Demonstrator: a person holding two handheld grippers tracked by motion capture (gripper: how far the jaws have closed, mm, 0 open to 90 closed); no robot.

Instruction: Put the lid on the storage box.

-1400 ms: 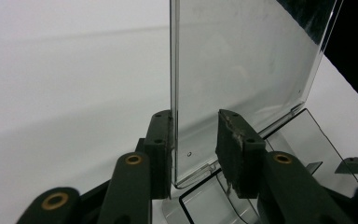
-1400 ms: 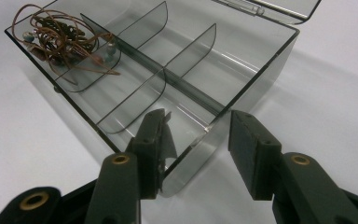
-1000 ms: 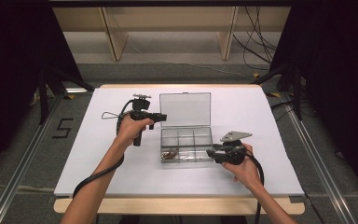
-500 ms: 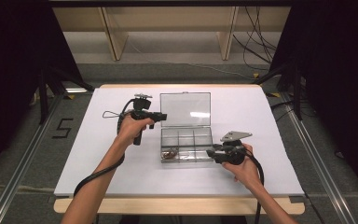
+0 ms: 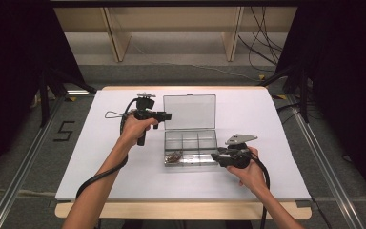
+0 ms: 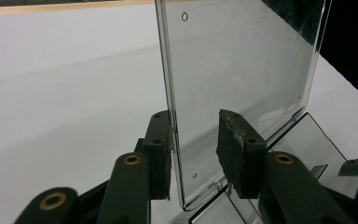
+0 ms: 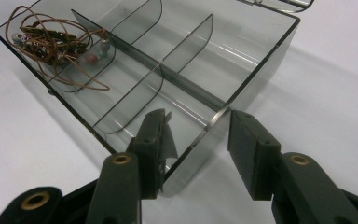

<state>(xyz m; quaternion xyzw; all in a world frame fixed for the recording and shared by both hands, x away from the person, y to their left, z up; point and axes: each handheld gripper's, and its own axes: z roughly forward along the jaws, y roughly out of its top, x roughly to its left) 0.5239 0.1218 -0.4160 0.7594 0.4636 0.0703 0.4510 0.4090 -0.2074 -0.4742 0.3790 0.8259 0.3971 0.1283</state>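
Hardly anything has shifted since the earlier frame: both hands sit where they were, and only the left claw's (image 6: 196,149) jaws have just eased a little wider around the lid (image 6: 242,60). That clear lid stands upright at the far side of the clear plastic box (image 5: 190,148), which rests near the middle of the white worktop (image 5: 76,162). In the left gripper view the lid's left edge passes between the jaws, with one pad against or just beside it and the other standing clear, so the claw is spread rather than pinching. The box is split into small compartments; the near-left one holds a tangle of brown cord with beads (image 7: 51,42). At the box's near-right corner the right claw (image 7: 200,149) straddles the wall, one jaw inside touching it, the other outside and apart: spread too. Behind the worktop stands a pale wooden shelf (image 5: 171,24).
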